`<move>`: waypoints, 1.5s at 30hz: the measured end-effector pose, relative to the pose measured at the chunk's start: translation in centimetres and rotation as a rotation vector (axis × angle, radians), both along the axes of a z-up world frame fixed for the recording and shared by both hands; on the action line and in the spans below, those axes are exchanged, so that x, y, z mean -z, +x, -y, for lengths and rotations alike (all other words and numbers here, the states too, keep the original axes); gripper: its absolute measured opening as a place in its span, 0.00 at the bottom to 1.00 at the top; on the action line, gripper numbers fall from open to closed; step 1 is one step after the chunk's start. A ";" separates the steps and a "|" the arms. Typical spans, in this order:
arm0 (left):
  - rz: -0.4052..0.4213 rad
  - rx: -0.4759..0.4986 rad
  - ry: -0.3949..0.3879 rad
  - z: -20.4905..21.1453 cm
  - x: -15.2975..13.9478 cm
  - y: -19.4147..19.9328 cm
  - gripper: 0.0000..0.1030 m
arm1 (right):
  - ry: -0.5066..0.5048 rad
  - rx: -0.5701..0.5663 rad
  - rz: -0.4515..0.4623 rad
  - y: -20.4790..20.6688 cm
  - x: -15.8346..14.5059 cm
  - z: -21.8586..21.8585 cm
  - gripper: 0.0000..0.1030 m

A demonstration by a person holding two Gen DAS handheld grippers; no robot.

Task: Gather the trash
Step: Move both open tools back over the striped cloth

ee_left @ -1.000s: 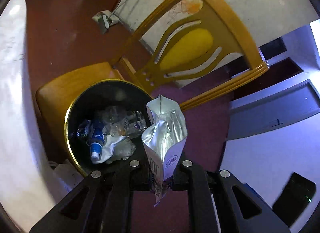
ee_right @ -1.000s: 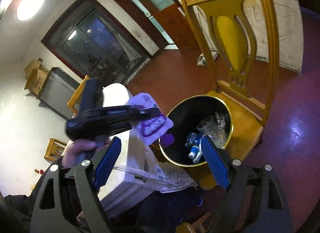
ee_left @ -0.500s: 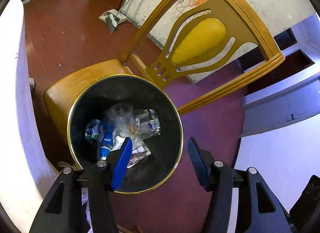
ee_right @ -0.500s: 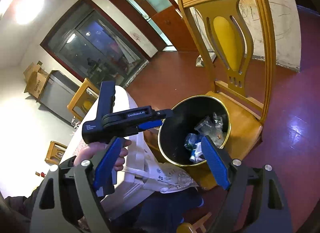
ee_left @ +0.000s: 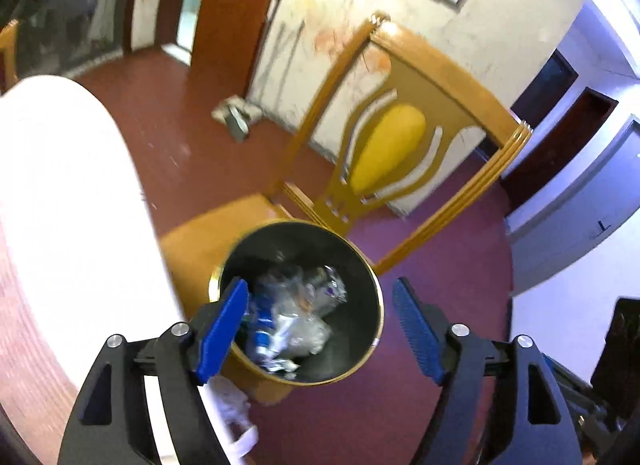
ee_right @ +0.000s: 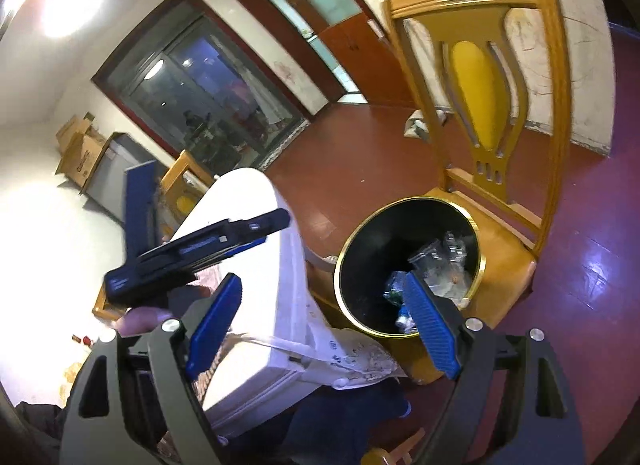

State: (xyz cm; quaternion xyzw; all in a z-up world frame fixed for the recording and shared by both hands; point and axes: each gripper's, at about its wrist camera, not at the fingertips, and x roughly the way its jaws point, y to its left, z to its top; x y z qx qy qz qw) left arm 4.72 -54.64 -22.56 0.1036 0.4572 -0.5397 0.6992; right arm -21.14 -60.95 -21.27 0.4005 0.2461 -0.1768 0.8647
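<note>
Both grippers are empty, with jaws spread wide: the left gripper (ee_left: 320,325) and the right gripper (ee_right: 320,329). The black trash bin (ee_left: 370,319), on the wooden chair (ee_left: 404,153), lies just ahead and below each, already holding crumpled wrappers (ee_left: 298,319). I judge a drop is finished; next calls for finding another piece. No writing is readable.

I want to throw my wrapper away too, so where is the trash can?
The black trash can with the gold rim sits on the seat of the wooden chair, low in both wrist views, right beside the white table.
</note>
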 end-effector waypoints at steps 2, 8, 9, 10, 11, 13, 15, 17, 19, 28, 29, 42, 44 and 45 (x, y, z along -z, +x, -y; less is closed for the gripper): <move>0.031 -0.025 -0.016 -2.2 -1.2 0.3 0.76 | -0.004 -0.041 0.004 1.6 -0.4 -0.9 0.80; 0.100 -0.152 -0.036 -11.1 -4.0 2.0 0.91 | -0.027 -0.210 0.020 7.6 -1.8 -4.7 0.80; 0.099 -0.181 -0.039 -12.9 -4.4 2.5 0.93 | -0.035 -0.251 0.025 9.1 -2.2 -5.8 0.80; 0.102 -0.204 -0.041 -14.2 -4.7 2.9 0.94 | -0.042 -0.279 0.030 10.1 -2.6 -6.5 0.80; 0.111 -0.235 -0.043 -15.8 -5.1 3.3 0.94 | -0.052 -0.312 0.035 11.4 -3.1 -7.5 0.80; 0.139 -0.305 -0.047 -19.6 -5.9 4.2 0.94 | -0.074 -0.381 0.048 13.9 -4.2 -9.7 0.80; 0.160 -0.376 -0.054 -23.3 -6.7 4.8 0.94 | -0.092 -0.449 0.065 16.2 -5.3 -12.0 0.81; 0.192 -0.468 -0.062 -27.6 -7.6 5.5 0.94 | -0.110 -0.517 0.077 18.4 -6.3 -14.4 0.81; 0.229 -0.538 -0.061 -31.0 -8.7 5.9 0.94 | -0.124 -0.585 0.086 20.4 -7.1 -16.9 0.81; 0.391 -0.794 -0.049 -43.2 -12.6 4.4 0.94 | -0.227 -0.881 0.097 27.7 -10.4 -28.4 0.81; 0.404 -0.815 -0.052 -44.1 -13.1 4.2 0.94 | -0.244 -0.905 0.097 28.3 -10.8 -29.4 0.80; 0.427 -0.916 -0.043 -49.8 -13.8 2.9 0.94 | -0.675 -1.177 -0.169 39.1 -9.6 -39.8 0.82; 0.418 -0.924 -0.043 -50.2 -13.6 2.8 0.94 | -0.734 -1.246 -0.275 41.7 -6.4 -41.8 0.82; 0.414 -0.930 -0.040 -50.6 -13.6 2.9 0.94 | -0.751 -1.270 -0.309 42.5 -5.2 -42.5 0.82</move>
